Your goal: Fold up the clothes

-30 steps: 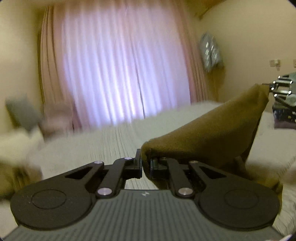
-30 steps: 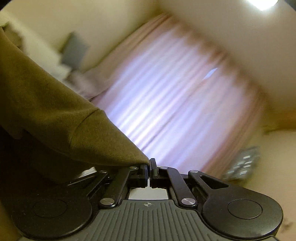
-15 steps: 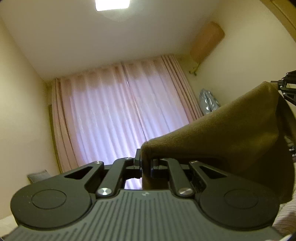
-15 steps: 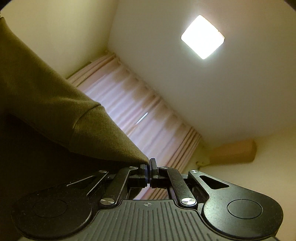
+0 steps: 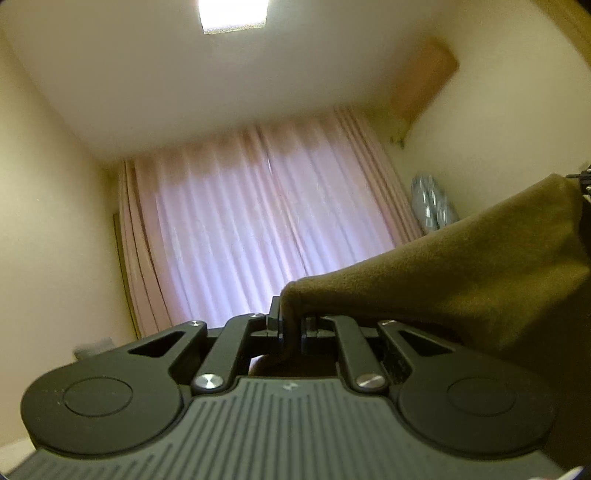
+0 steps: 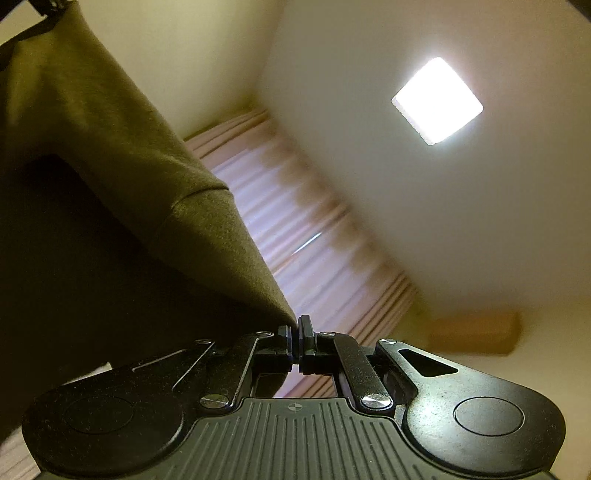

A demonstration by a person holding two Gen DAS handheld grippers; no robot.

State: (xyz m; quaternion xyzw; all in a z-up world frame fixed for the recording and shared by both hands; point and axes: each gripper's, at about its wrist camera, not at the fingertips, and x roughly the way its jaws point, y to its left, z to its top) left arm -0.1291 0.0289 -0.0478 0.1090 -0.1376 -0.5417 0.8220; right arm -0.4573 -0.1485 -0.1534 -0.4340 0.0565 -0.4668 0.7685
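1. Both tongs sit higher than a sec ago & tip upward: the bed that filled the left wrist view has dropped out of frame, ceiling + lamp (image 5: 233,15) now on top.
2. Left tongs (image 5: 291,326): nearly closed, pinching a folded edge of the olive-brown garment (image 5: 461,273); cloth fills the narrow gap betw. the fingers.
3. Right tongs (image 6: 298,341): clamped tight on a thin corner of the same garment, right at the tips; hem seam visible just up the cloth.
4. Garment hangs in the air betw. the two tongs, well off the bed. In left view it runs right and up toward the other tongs at the frame edge; in right view it stretches up-left & hangs down in shadow on the left.
5. Background: pink curtain (image 5: 258,236) drawn over a bright window, cream walls, wood-coloured box high on the wall (image 5: 424,79). Slight blur in both views.
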